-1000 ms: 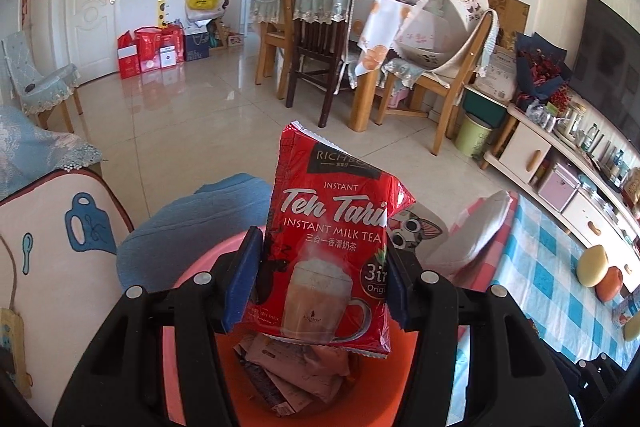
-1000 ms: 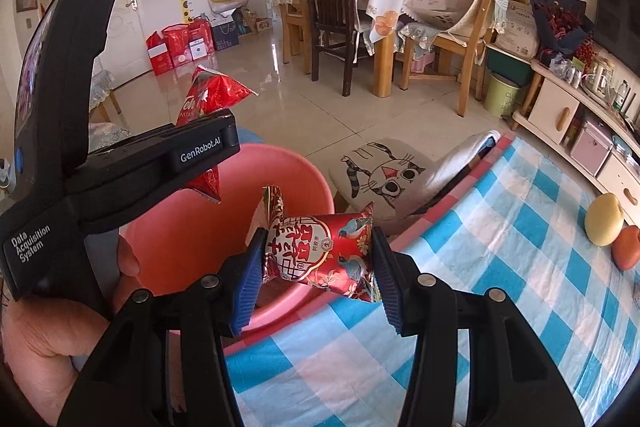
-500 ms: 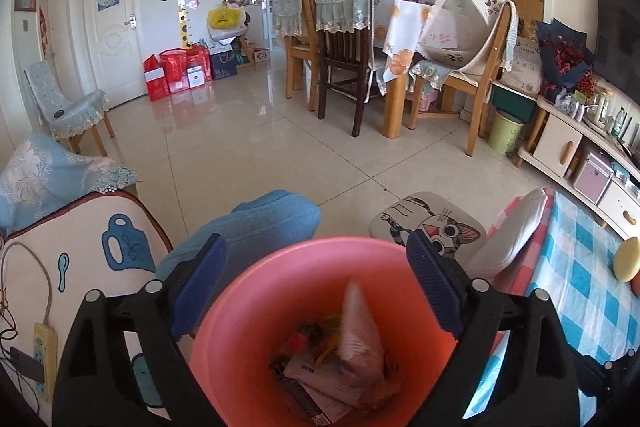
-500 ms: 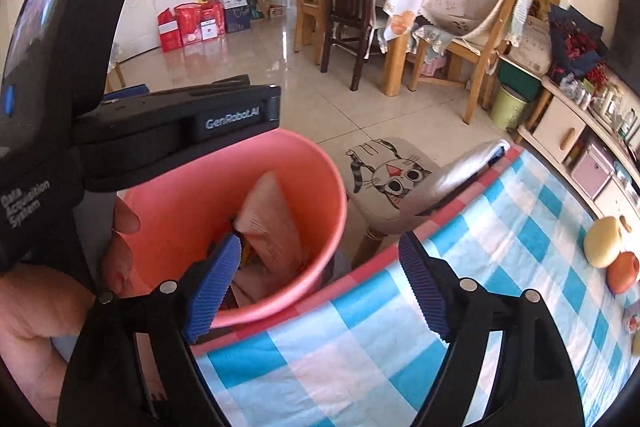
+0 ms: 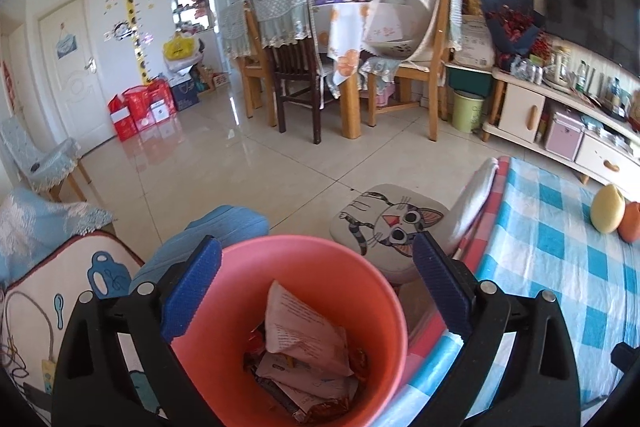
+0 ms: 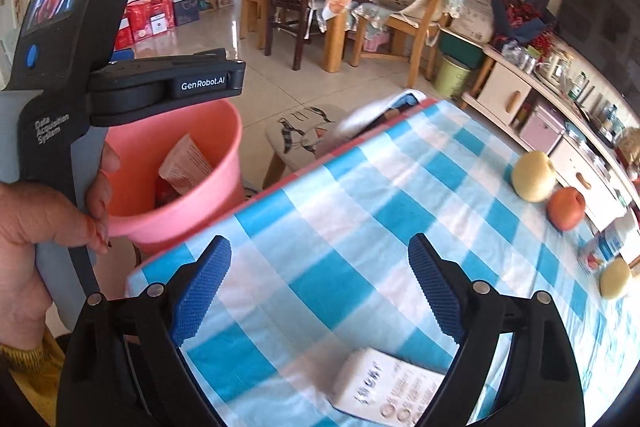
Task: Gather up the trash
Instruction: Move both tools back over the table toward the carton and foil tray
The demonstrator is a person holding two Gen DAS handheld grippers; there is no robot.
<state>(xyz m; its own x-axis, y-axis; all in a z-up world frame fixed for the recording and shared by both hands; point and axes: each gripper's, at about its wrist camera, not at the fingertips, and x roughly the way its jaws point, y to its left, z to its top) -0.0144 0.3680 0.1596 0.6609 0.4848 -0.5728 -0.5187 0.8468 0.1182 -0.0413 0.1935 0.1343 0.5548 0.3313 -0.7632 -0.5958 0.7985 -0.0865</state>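
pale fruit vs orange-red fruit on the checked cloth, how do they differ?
Colour: the pale fruit is creamy yellow, the orange-red fruit a deep reddish orange. Size: the pale fruit looks slightly bigger. Place: the pale fruit lies farther from the camera, the orange-red fruit nearer. Both are roundish and sit side by side on the checked cloth.

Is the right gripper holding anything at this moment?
No, the right gripper has nothing between its opening jaws; only the checked tablecloth shows in the gap, and a white packet lies below it.

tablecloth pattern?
Blue-and-white check tablecloth with a red edge; clearest in the right wrist view.
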